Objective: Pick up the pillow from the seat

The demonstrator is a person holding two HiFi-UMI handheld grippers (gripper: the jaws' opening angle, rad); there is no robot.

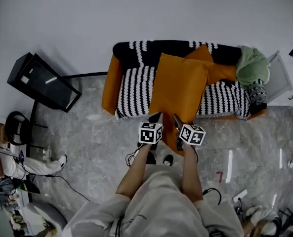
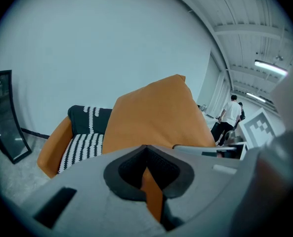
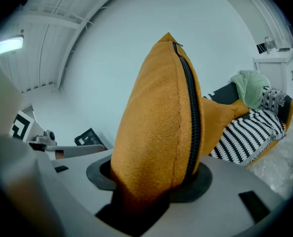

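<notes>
**Fingers (image 2: 82, 196) of both grippers clamped on the orange pillow (image 1: 178, 88)**

My left gripper (image 1: 155, 117) pinches a thin fold of the pillow's lower edge. My right gripper (image 1: 177, 121) is closed on the thick zippered edge just beside it. The pillow stands upright from my fingers, over the middle of the striped sofa (image 1: 134, 90) seat. A second orange cushion (image 1: 220, 70) sits behind it, and a green cloth (image 1: 252, 65) lies at the sofa's right end.

No lettering, label or number can be read anywhere.

wall (image 1: 136, 9): plain white; floor (image 1: 97, 142): grey, perhaps marble; sofa (image 1: 111, 83): orange with stripes
</notes>
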